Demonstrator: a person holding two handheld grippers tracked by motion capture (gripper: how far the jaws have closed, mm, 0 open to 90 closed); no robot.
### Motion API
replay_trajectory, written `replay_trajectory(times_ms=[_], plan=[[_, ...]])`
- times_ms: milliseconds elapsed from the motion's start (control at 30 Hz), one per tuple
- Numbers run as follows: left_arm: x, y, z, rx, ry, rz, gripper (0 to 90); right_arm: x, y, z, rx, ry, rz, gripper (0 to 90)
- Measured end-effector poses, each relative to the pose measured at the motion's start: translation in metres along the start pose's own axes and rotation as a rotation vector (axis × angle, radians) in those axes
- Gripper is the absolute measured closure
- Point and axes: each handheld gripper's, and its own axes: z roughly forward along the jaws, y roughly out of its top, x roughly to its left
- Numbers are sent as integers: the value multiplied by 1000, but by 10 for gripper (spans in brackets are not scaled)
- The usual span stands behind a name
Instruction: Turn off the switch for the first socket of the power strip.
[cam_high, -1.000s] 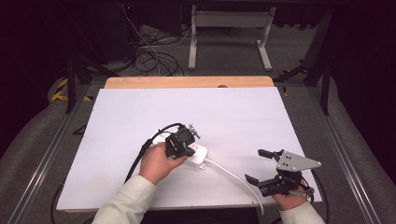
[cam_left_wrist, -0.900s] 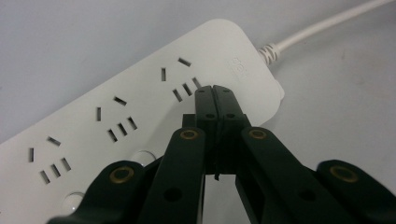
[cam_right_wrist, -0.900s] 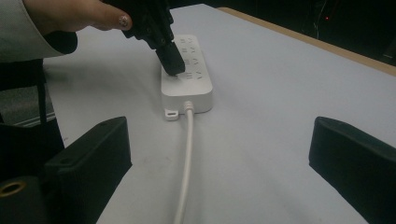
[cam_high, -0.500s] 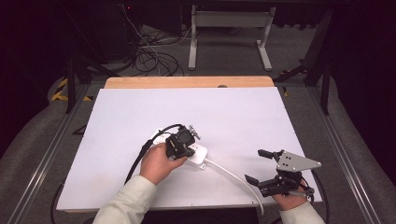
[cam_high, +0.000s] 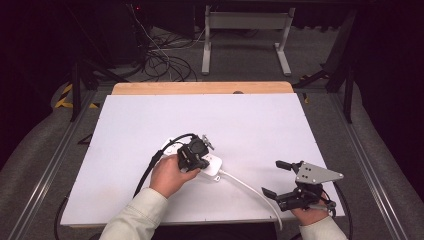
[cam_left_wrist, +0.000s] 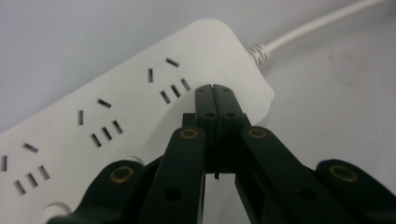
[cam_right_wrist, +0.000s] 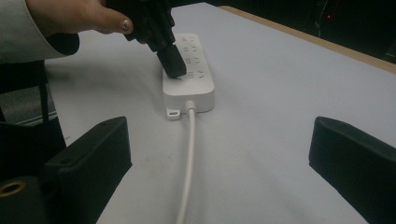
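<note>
power strip (cam_left_wrist: 116, 112) under closed left hand-held gripper (cam_left_wrist: 215, 91)

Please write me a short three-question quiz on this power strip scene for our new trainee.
1. True or false: the left gripper has its jaws closed together over the power strip.
2. The right gripper is: A) shut on the cord, B) open and holding nothing, C) resting on the strip.
3. Fill in: the white cord leaves the strip's end and runs toward the ____ gripper.

Key: 1 true; 2 B; 3 right.
</note>
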Motion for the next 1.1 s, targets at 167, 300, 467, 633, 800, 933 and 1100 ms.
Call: replay_trajectory(times_ms=[167,300,467,633,800,933,1100], plan=[[-2,0,0,5,97,3,900,0,0,0,0,1,2,59],[5,-4,-1,-22,46,-26,900,0,0,0,-1,5,0,59],[2,-4,-2,-14,63,-24,900,-1,0,0,-1,5,2,59],[2,-6,-2,-21,59,-22,900,0,0,0,1,4,0,59],[0,-6,-2,-20,77,-17,900,0,0,1,3,6,1,59],[-2,-7,-1,-27,81,-17,900,0,0,1,5,6,0,59],[-4,-7,-1,-22,94,-16,900,0,-1,2,9,5,1,59]])
